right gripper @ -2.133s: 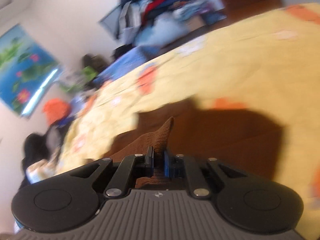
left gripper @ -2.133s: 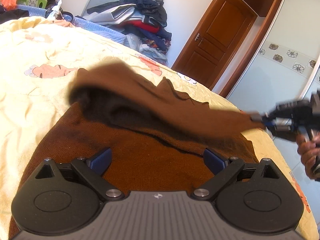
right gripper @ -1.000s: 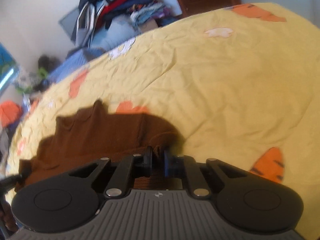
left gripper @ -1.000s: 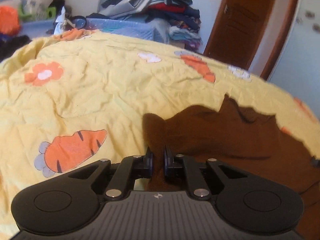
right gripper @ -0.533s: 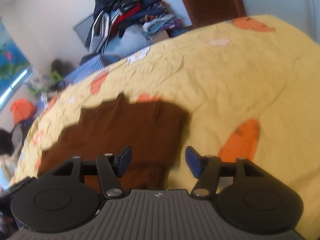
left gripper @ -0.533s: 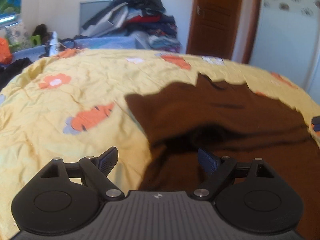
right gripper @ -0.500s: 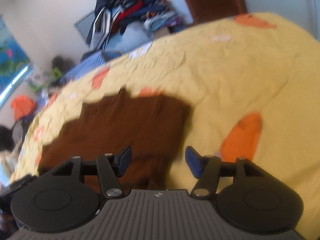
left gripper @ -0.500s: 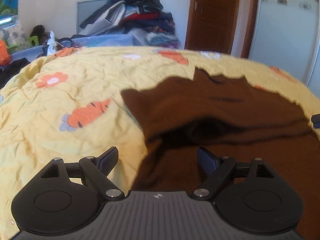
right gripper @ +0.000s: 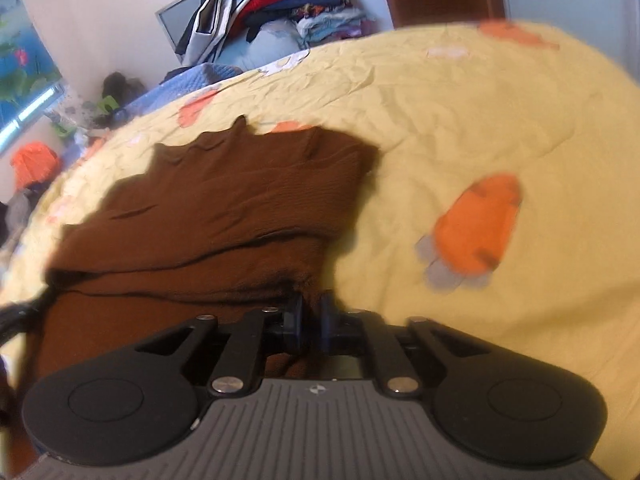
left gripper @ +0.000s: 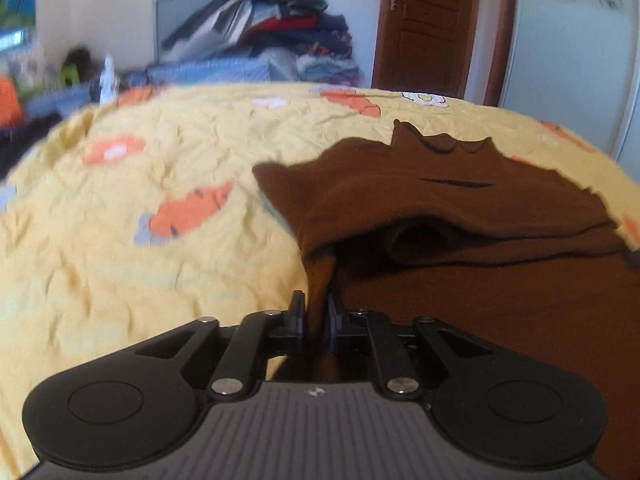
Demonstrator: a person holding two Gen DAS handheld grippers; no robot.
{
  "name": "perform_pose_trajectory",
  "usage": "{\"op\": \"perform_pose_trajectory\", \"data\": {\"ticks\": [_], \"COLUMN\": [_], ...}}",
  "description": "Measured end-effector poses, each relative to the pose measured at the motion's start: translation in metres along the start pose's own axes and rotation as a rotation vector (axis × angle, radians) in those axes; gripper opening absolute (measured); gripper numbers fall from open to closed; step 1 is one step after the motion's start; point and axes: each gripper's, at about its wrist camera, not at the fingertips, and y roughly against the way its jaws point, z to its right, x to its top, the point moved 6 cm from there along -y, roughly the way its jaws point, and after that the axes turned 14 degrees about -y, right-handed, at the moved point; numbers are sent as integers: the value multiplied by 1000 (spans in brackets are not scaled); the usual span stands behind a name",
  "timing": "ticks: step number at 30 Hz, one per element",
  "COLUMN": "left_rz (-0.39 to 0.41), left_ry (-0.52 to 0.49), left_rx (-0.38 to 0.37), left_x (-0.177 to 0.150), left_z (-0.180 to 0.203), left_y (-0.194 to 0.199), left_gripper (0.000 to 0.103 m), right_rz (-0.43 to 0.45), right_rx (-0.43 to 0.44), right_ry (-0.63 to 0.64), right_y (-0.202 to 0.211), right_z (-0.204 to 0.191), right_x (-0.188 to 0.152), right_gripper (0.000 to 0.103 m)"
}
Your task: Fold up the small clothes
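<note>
my left tongs (left gripper: 316,316) have just gone from spread wide to pinched together on the near left edge of the dark brown knitted sweater (left gripper: 460,208), a ridge of the knit standing up between the blue pads. my right tongs (right gripper: 311,320) have done the same: half a second ago they were apart over the cloth, and now they are drawn in at the sweater's near right edge, with brown knit bunched at the pads, so i judge they are clamped on it, though blur keeps me from being sure how much fabric is caught. the sweater lies on the crumpled yellow bedspread printed with orange carrots (left gripper: 120,240), its far part already doubled over toward me in a loose flap with a dark hollow under it. with both near corners held, i judge the next fold can begin, carrying this edge up and over. beyond the bed a heap of mixed clothes (left gripper: 272,32) sits against the wall beside the brown wooden door (left gripper: 428,24).
</note>
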Motion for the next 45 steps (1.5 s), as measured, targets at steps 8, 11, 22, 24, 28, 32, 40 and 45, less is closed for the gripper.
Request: {"op": "perform_pose_trajectory", "data": {"ticks": [8,11,22,24,28,32,40,45], "left_rz": [27,-23,-45,-34,5,13,-104,-107], "left_ry": [340,244,345,429,573,649,526,394], "left_rx": [-169,-100,-184,-254,-371,-432,-347,-305], "left_x": [-42,-34,-65,-81,-110,-124,-125,-124], "left_z": [-6,4,-18,-15,-5,9,17,10], "left_y": [29,18,49,66,98,109,103,121], "left_gripper": [73,8,17,38,74,73,6,6], "right_rz": [-30,-79,-76,-88,-160,-257,-318,-227], "right_rx": [171,160,188,216,291,359,314,266], "right_ry": [-203,-195,-327,-342,-382,-432,-382,-336], "right_y": [50,40,56,70,94,107,104,130], "right_z": [23,16,46,43,44,41,27,44], "right_x": [-49,-50,-58,-67,-98,-131,-156,-151], "right_gripper": [69,18,21,48,65,65,12,10]}}
